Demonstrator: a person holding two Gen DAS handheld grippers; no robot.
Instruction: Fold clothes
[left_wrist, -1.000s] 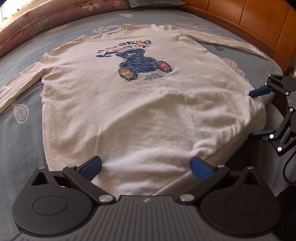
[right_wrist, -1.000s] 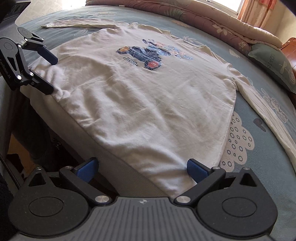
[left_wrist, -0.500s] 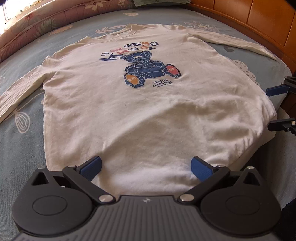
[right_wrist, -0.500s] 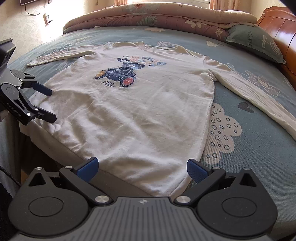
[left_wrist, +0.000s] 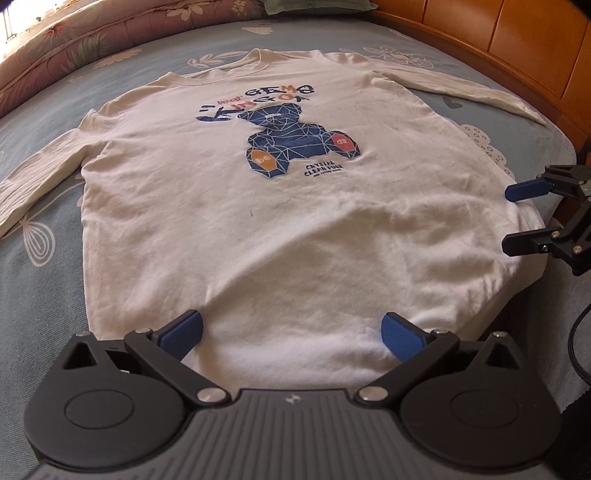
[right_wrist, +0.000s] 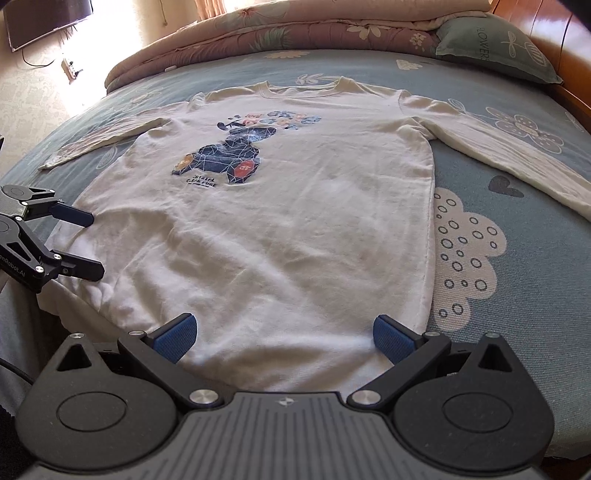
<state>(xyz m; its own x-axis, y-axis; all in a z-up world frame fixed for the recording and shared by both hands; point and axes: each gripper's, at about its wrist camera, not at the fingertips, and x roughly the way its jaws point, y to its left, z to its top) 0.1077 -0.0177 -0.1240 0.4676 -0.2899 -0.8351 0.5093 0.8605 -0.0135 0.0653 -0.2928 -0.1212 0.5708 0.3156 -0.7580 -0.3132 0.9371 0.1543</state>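
Observation:
A cream long-sleeved shirt (left_wrist: 258, 206) with a blue bear print lies flat, front up, on the bed, sleeves spread out to both sides; it also shows in the right wrist view (right_wrist: 295, 221). My left gripper (left_wrist: 291, 334) is open and empty over the left part of the hem. My right gripper (right_wrist: 282, 334) is open and empty over the right part of the hem. Each gripper shows in the other's view, the right one (left_wrist: 511, 218) at the shirt's right hem corner and the left one (right_wrist: 90, 245) at the left hem corner.
The shirt lies on a grey-blue flowered bedsheet (right_wrist: 517, 302). A folded pink quilt (right_wrist: 295, 26) and a green pillow (right_wrist: 495, 44) lie at the bed's head. A wooden bed frame (left_wrist: 517, 55) runs along the right. The hem hangs near the bed's front edge.
Both grippers have swung to face the shirt more squarely and moved in a little over the hem. Both stay open. The shirt has not moved.

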